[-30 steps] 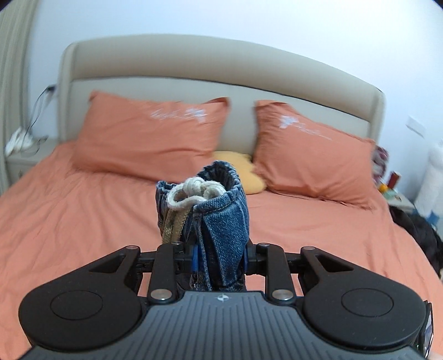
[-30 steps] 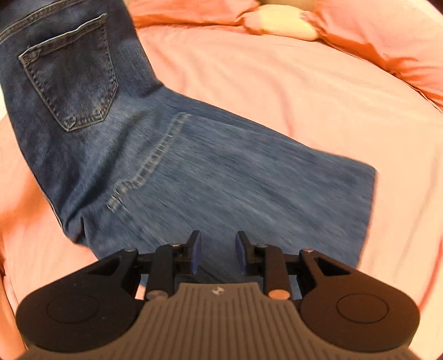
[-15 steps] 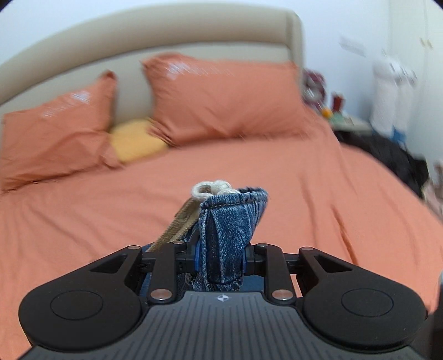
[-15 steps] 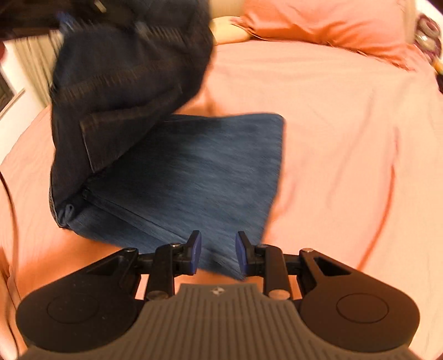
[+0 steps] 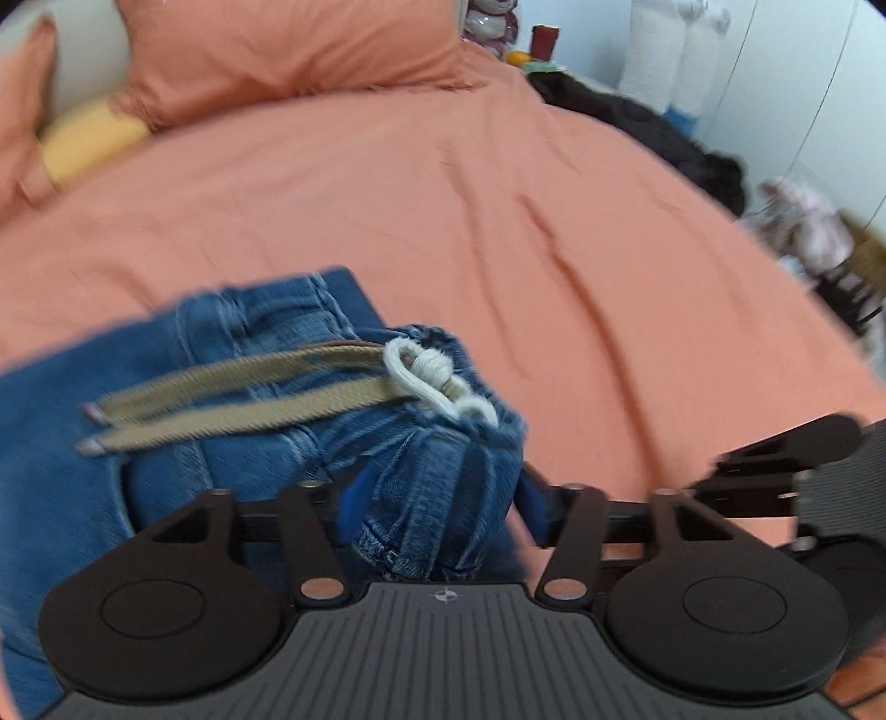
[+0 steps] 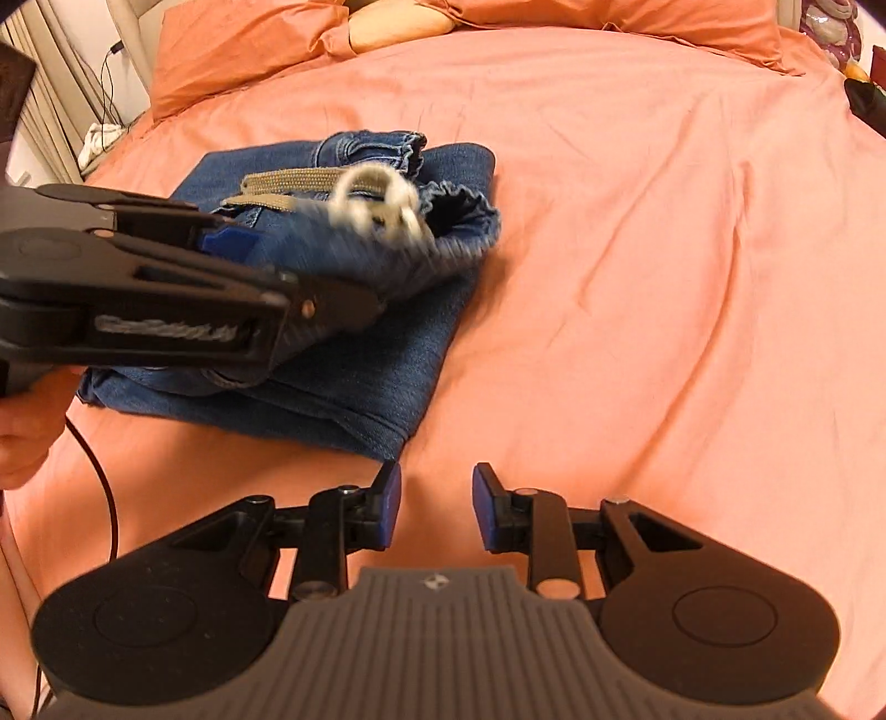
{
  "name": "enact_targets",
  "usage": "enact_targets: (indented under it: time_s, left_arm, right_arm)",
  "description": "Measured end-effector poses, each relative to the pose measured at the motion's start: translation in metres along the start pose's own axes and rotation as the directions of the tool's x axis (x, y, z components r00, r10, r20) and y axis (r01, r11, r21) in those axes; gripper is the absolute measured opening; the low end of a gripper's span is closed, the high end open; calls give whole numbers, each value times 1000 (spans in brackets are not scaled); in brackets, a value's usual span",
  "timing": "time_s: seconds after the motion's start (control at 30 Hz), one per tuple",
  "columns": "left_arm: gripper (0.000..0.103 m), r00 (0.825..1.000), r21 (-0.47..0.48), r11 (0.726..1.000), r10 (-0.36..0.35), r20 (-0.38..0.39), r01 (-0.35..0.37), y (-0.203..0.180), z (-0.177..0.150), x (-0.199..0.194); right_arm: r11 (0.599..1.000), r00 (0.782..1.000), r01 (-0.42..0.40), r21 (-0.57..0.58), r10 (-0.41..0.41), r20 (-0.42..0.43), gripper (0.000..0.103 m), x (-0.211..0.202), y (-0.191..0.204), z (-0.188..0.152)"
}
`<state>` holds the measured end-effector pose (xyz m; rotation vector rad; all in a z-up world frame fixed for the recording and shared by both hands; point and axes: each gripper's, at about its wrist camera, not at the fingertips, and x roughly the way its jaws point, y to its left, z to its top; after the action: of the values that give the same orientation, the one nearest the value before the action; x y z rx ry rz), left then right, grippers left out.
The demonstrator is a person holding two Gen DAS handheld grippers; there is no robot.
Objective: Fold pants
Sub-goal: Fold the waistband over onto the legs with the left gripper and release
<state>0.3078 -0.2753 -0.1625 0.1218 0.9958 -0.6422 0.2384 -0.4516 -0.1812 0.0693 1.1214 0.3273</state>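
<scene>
Bed (image 6: 637, 221): wide mattress under a salmon-orange sheet, lightly creased, filling most of both views.

Pillows (image 5: 288, 50): orange cases matching the sheet, at the head of the bed; a small yellow cushion (image 5: 88, 141) sits between them. Pale padded headboard (image 5: 83, 66) behind. No print readable on the cases.

Room: white wall and white wardrobe doors beyond the far side of the bed; a dark heap of clothing (image 5: 653, 133) along that edge, and small bottles and oddments on a bedside stand, too blurred to read. On the other side, a curtain and a cable (image 6: 111, 66) on the wall.

Pants (image 6: 343, 310): blue denim, folded into a flat stack on the sheet, waistband bunched on top, with a tan webbing belt (image 5: 232, 399) and white cord loops (image 5: 437, 382) lying across it.

Left gripper (image 5: 437, 504): fingers have just been opening and now stand spread; the gathered waistband still sits between them, no longer squeezed. A hand (image 6: 22, 437) grasps its handle.

Right gripper (image 6: 434, 507): fingers apart with a narrow gap, nothing between them, over bare sheet just beside the stack's near corner.

Writing: none legible; a small round emblem on each gripper body.
</scene>
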Motion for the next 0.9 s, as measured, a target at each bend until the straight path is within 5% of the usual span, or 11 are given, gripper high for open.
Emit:
enact_targets:
  time_s: [0.13,0.2,0.4,0.63,0.9]
  left_arm:
    - [76,991,-55,990,-132,-4,131,25,-1,-21]
    - [76,990,-31,990,-140,4,140,34,-5,-40]
    - [78,1000,85,996,10,16,-11,71,-37,-89]
    - [78,980,109,974,199,-8,-197,131,-99,-115]
    - [70,985,-22,985,173,-21,-174,169,-136,-111]
  right_arm:
    - [1000,1000,8,-5,-8,1,26,-10,5,5]
    - [1000,1000,3,2,-3,12,27,-13,10,12]
    - [999,997,-31,24,29,73,27,-37,29,31]
    - [1000,994,-10,5,9,105,20,-36,59,69]
    - [998,999,28,60,-29,21,20,1,71,105]
